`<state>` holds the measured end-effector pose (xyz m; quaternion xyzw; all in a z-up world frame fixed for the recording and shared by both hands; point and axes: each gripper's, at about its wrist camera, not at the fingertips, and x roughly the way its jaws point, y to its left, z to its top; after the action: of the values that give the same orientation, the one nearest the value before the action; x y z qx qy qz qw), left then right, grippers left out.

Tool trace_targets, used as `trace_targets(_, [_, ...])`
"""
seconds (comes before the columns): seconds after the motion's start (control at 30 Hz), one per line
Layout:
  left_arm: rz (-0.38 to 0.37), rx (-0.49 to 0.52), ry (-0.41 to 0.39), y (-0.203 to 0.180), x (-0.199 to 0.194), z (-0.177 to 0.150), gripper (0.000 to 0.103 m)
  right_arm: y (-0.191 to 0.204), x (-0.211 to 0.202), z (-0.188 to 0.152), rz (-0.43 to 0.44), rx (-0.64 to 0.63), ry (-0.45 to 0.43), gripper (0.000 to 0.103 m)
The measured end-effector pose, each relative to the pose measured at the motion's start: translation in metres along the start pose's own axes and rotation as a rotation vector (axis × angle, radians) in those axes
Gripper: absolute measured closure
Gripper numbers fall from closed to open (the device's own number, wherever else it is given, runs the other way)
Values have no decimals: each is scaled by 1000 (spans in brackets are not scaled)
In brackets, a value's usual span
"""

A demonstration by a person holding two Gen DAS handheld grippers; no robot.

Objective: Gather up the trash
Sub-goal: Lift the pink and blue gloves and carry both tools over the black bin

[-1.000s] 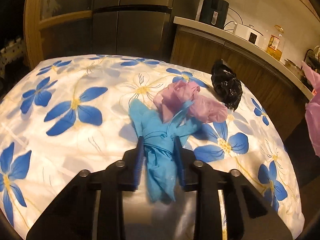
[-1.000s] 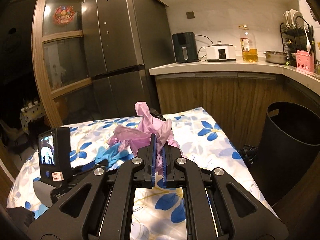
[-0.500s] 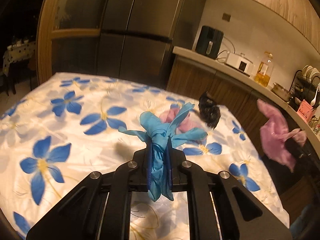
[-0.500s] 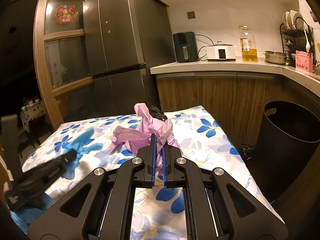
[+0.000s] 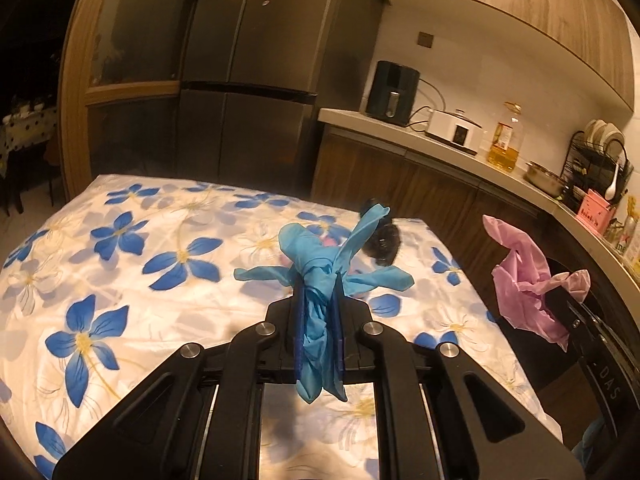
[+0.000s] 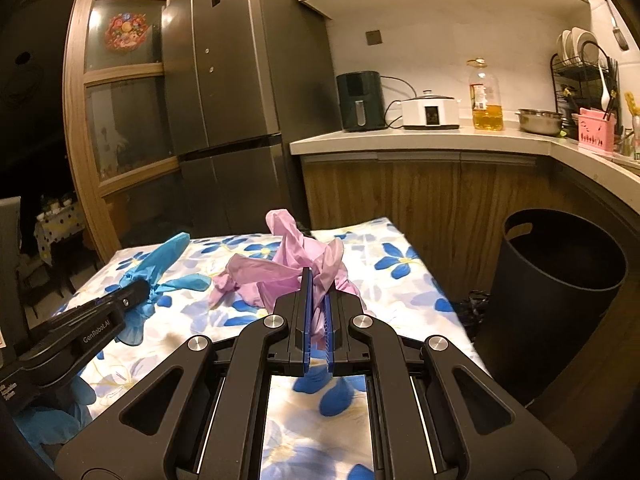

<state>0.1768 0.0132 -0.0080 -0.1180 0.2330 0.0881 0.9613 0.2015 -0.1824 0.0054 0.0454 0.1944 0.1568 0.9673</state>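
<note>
My left gripper [image 5: 318, 292] is shut on a crumpled blue glove [image 5: 316, 264] and holds it above the flowered table [image 5: 120, 264]. It also shows at the left of the right wrist view [image 6: 160, 276]. My right gripper [image 6: 318, 280] is shut on a crumpled pink glove [image 6: 296, 264], held above the table's right part; it shows at the right of the left wrist view [image 5: 520, 280]. A crumpled black bag [image 5: 384, 240] lies on the table behind the blue glove. A black trash bin [image 6: 560, 280] stands on the floor right of the table.
A dark fridge [image 6: 240, 100] stands behind the table. A counter [image 6: 440, 136] along the back and right carries an air fryer, a cooker, an oil bottle and a dish rack. Some black trash [image 6: 474, 306] lies on the floor beside the bin.
My left gripper closed on the blue glove and lifted it off the table. My right gripper stayed shut on the pink glove, nearly still.
</note>
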Motion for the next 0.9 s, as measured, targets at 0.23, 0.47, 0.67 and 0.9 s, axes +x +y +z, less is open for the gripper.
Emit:
trace_targets(0.23, [-53,48,-15,-35,0,6,92,-21,-10,6,-44,20,-30,98])
trace_targets(0.47, [-112,105,-28,-72,4,10,92,-50,-21,12,-99,46,-60,98])
trace_targets(0.67, [-170,154,-41,-110,6,13,92,-78,-29,18,-152,67,-87,98])
trace_targets(0.9, [-243,221,-57,-160,10,17,92,-113,-39,23,-221,86,-113,98])
